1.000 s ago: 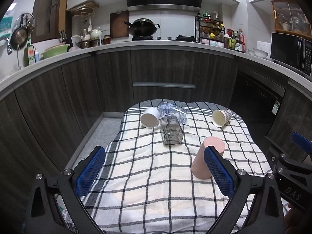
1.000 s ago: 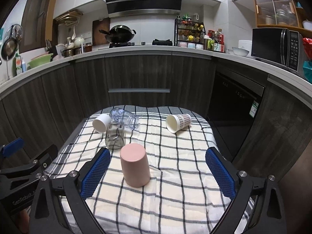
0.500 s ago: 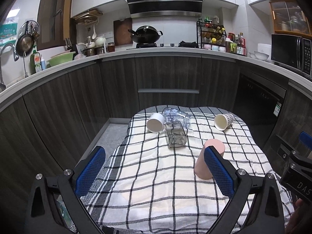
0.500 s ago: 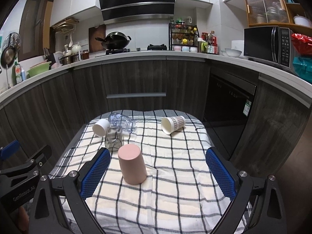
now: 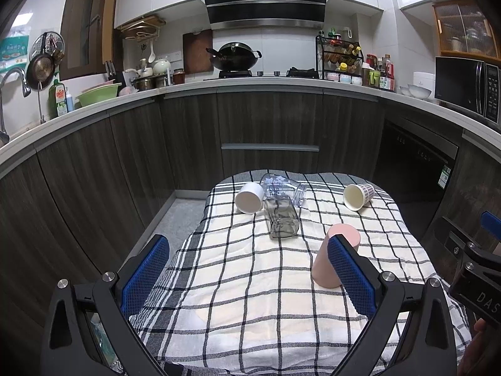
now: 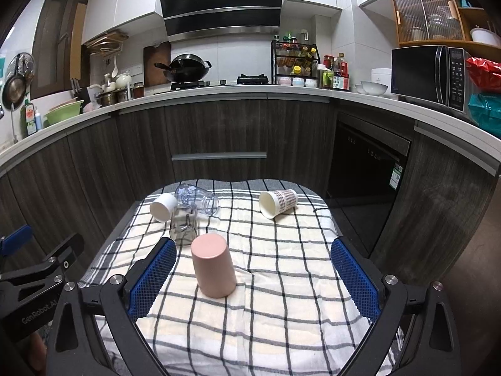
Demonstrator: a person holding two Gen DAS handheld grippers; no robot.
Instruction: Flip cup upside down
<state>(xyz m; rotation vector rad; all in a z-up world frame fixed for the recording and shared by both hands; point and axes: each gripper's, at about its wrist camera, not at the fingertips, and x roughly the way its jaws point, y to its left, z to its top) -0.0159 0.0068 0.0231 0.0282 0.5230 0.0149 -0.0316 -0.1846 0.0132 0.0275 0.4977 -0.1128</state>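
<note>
In the left wrist view, the left tongs (image 5: pixel 250 269) are seen spread wide with nothing gripped. The pink cup (image 5: pixel 332 258) is found mouth-down on the checked cloth (image 5: pixel 250 282) covering the bench, at 3 o'clock, partly hidden behind the right-hand finger.

In the right wrist view, the right tongs (image 6: pixel 253 277) are likewise held wide and empty. The pink cup (image 6: pixel 213 264) is seen upside down near centre; a white cup (image 6: pixel 162 206) lies at 11 o'clock, a patterned cup (image 6: pixel 278 202) at 1 o'clock.

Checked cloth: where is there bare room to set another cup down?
Bare cloth lies right of the pink cup, below the patterned paper cup. The far left is crowded: white cup, clear bottle and grey glass lie together.
</note>
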